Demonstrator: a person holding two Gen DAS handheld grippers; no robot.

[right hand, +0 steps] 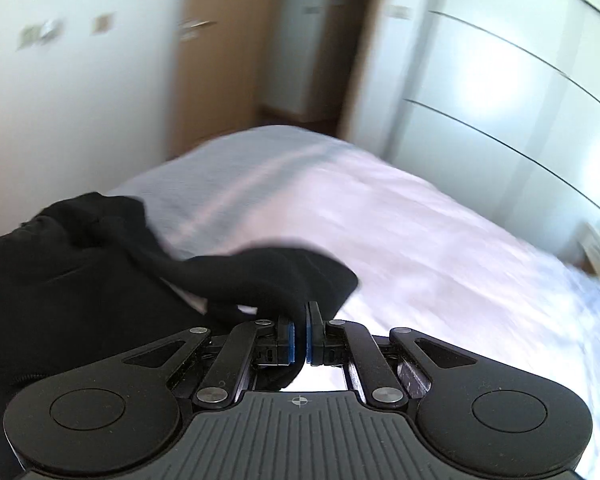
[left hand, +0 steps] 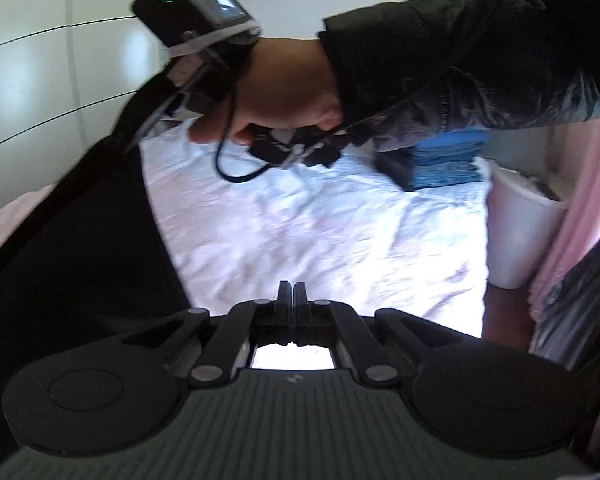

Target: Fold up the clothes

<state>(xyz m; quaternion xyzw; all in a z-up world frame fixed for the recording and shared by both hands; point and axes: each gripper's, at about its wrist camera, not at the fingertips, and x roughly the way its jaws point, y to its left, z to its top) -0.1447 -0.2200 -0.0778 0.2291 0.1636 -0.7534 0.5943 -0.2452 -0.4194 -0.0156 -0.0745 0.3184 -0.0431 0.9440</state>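
Right hand-held gripper [right hand: 300, 334] pinched on black garment [right hand: 100, 280], trailing left across the bed [right hand: 420, 240]. Left hand-held gripper [left hand: 291, 300] closed, seemingly empty, over bare sheet; garment lying to its left.

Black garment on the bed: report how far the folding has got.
Looks done: a stack of folded blue clothes sits at the far side of the bed. In hand: the right gripper is shut on a fold of the black garment, lifting it over the sheet; the left gripper is shut with nothing visible between its fingers. Left: the garment is still bunched and uneven, so its folding remains.
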